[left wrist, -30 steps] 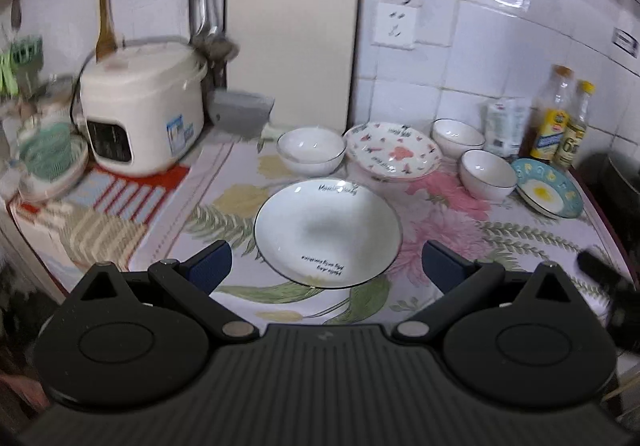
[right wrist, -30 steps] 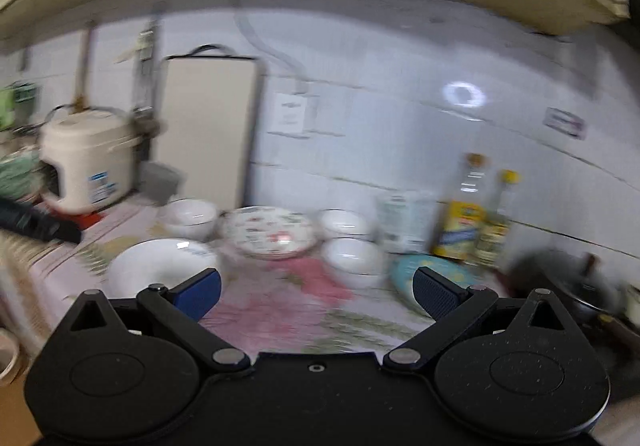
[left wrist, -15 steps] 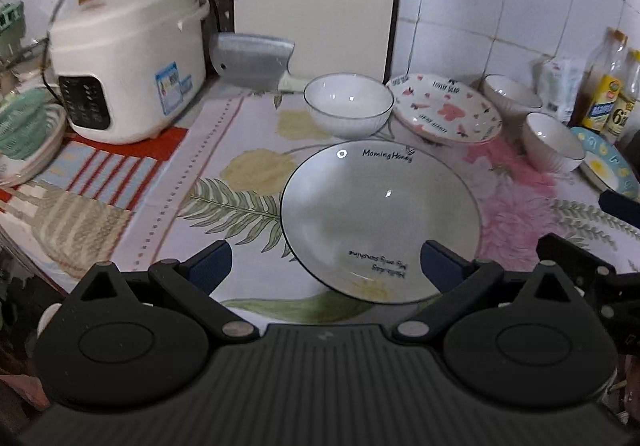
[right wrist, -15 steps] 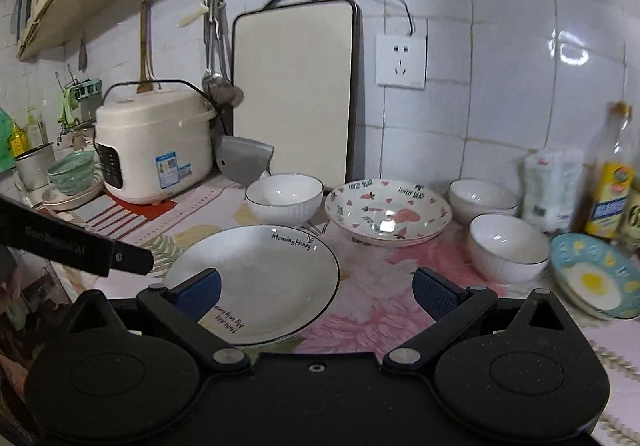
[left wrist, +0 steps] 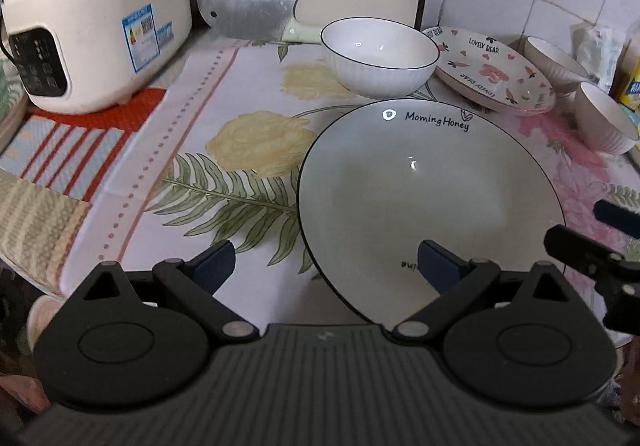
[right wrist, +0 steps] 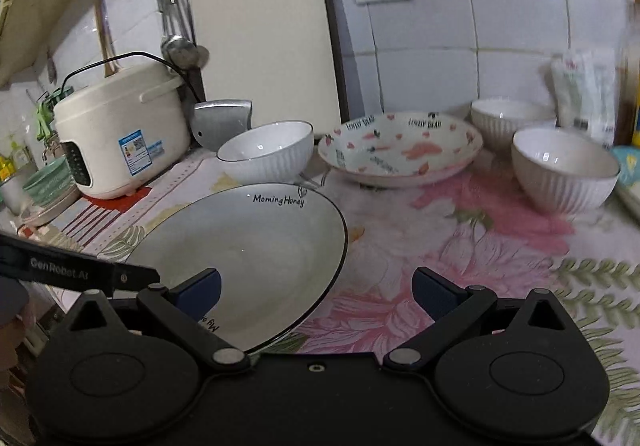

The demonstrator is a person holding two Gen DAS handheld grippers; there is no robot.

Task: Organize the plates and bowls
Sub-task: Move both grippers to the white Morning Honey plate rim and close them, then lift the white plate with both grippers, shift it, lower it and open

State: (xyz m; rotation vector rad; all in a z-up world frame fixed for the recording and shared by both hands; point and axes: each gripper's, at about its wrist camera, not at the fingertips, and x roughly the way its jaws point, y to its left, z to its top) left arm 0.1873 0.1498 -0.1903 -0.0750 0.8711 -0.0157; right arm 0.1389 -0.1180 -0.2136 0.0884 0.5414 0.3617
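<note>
Bowls [right wrist: 267,150], three; plates [right wrist: 244,258], perhaps three.

plate [left wrist: 420,186] near rim hidden, bottle [right wrist: 632,86] blurred

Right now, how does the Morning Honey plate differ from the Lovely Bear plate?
The Morning Honey plate is plain pale with a thin dark rim line; the Lovely Bear plate is covered in pink hearts and bear prints. The Morning Honey plate lies nearest the cameras, the Lovely Bear plate further back toward the tiled wall. Both are shallow, round, empty, lettered near the rim, and lying flat on the floral cloth.
</note>
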